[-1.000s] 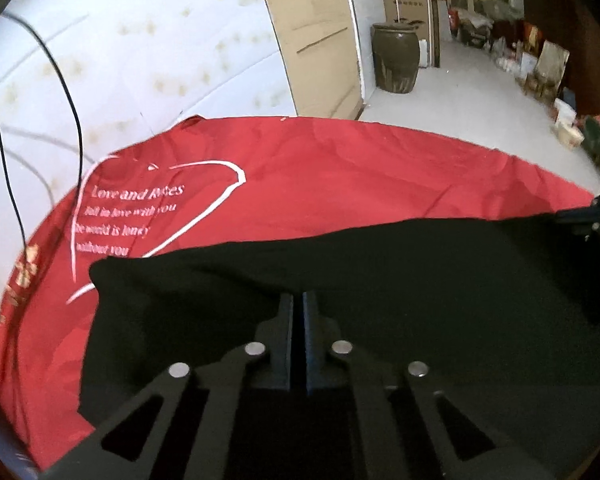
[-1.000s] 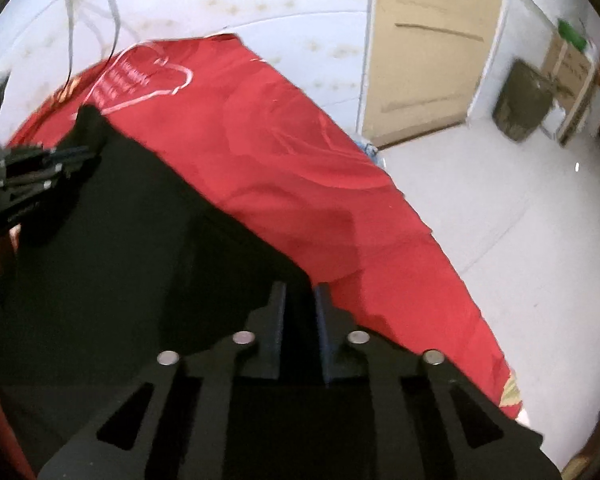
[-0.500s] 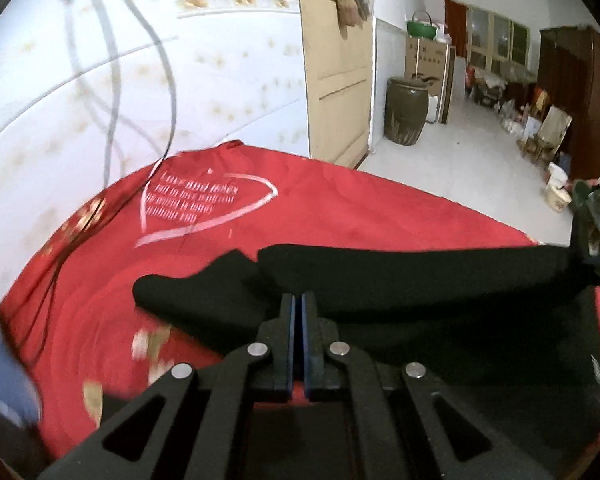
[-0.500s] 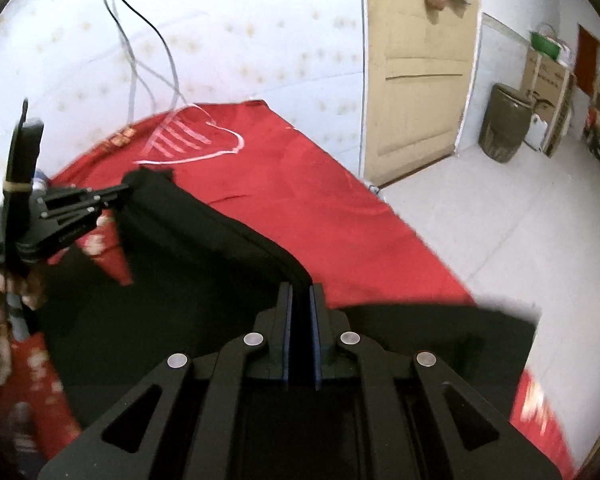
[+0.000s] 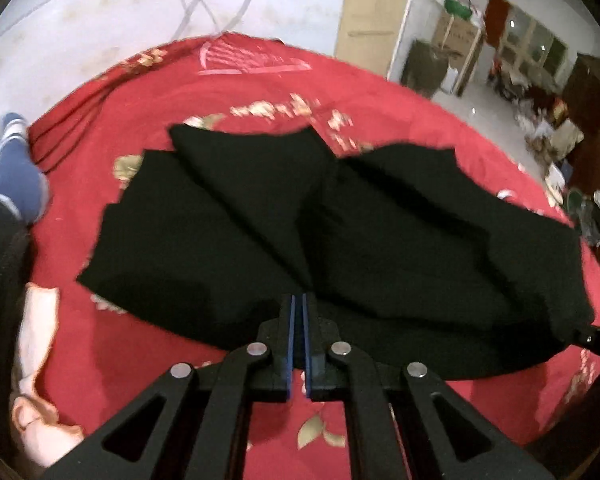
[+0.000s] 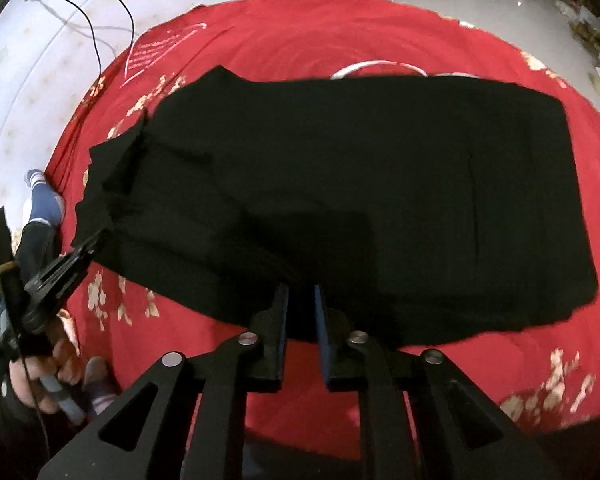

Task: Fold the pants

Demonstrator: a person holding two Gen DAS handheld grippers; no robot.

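Observation:
Black pants (image 6: 360,184) lie folded over on a red bedspread (image 6: 340,36); they also show in the left wrist view (image 5: 340,240). My left gripper (image 5: 299,304) is shut on the near hem of the pants. It shows in the right wrist view (image 6: 88,246) clamped on the pants' left end. My right gripper (image 6: 300,300) has its jaws a narrow gap apart at the near edge of the pants, with cloth between the fingers. Its tip shows at the right edge of the left wrist view (image 5: 588,336) on the pants' right end.
The red bedspread (image 5: 340,88) has gold flowers and a white heart print (image 6: 160,48). A white wall with cables (image 6: 96,20) is behind. A person's blue-socked foot (image 5: 16,176) is at the left. A dark jar (image 5: 424,68) and clutter stand on the floor beyond.
Both grippers have pulled back toward the near side with the pants' edge, laying the cloth down flat on the bedspread. The right gripper's jaws have parted slightly.

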